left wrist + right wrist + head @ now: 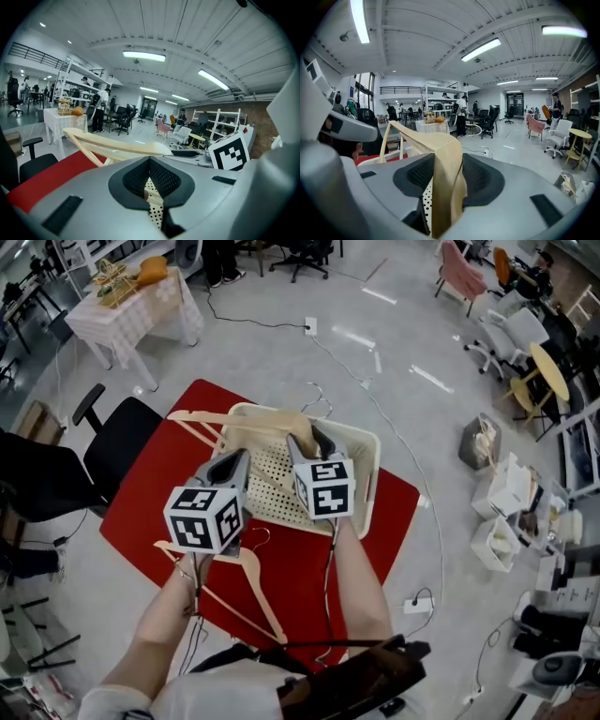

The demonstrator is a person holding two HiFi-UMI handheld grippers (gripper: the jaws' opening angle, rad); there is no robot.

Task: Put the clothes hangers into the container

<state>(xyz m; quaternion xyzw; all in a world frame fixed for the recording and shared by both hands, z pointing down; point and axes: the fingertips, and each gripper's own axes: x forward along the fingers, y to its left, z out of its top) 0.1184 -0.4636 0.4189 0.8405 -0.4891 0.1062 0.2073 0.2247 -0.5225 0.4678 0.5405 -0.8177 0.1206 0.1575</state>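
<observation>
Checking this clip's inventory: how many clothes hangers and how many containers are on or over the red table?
Wooden hangers: 2 (held hanger in the right gripper, loose hanger lying on the red table)
White basket: 1
Total: 3

A grey floor (267, 367) holds a cloth-covered table (131, 313) and a black office chair (124, 452).
</observation>
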